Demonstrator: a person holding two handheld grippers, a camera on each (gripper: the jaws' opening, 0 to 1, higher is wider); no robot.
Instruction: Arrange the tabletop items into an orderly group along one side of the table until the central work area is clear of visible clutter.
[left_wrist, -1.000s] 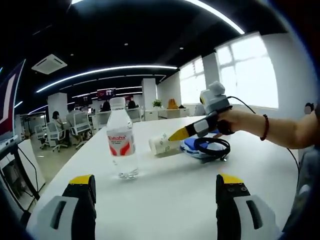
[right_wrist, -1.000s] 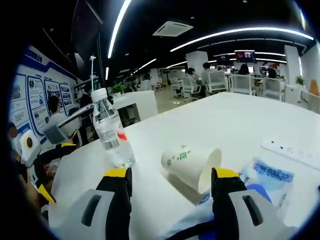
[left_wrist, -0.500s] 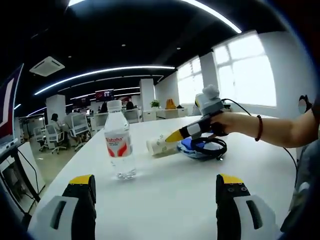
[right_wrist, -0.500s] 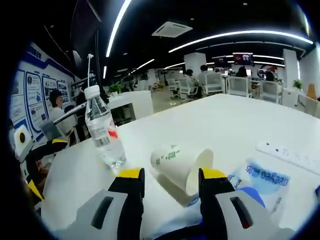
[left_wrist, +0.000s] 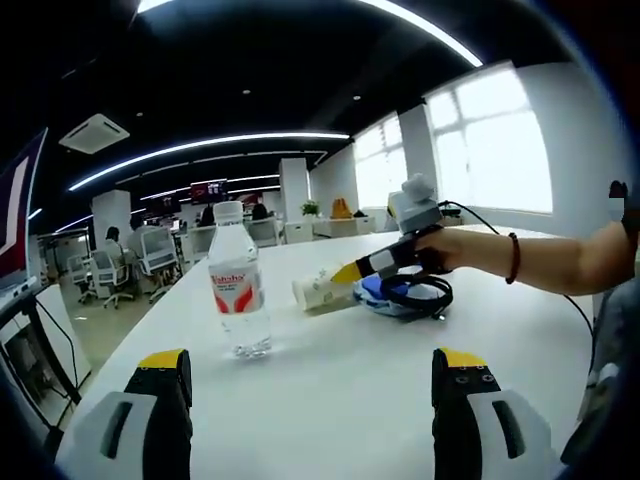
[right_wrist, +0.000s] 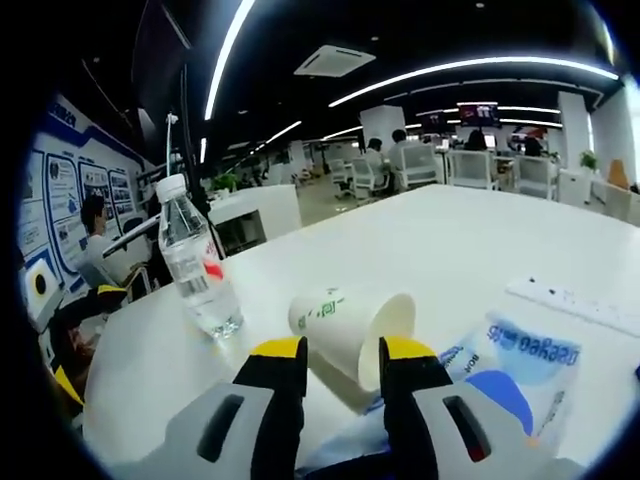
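A paper cup lies on its side on the white table, mouth towards the right. My right gripper has its jaws drawn in against both sides of the cup. In the left gripper view that same right gripper, held by a hand, touches the cup. A clear water bottle with a red label stands upright left of the cup; it also appears in the right gripper view. My left gripper is open near the table's front edge, short of the bottle, with nothing between its jaws.
A blue and white packet lies right of the cup, with a coiled black cable on it. A white power strip lies farther back. Office chairs and seated people are beyond the table's far edge.
The right gripper's jaws have drawn steadily closer together until they meet the cup's sides, and that gripper has moved in slightly. The left gripper, bottle and packet have stayed put.
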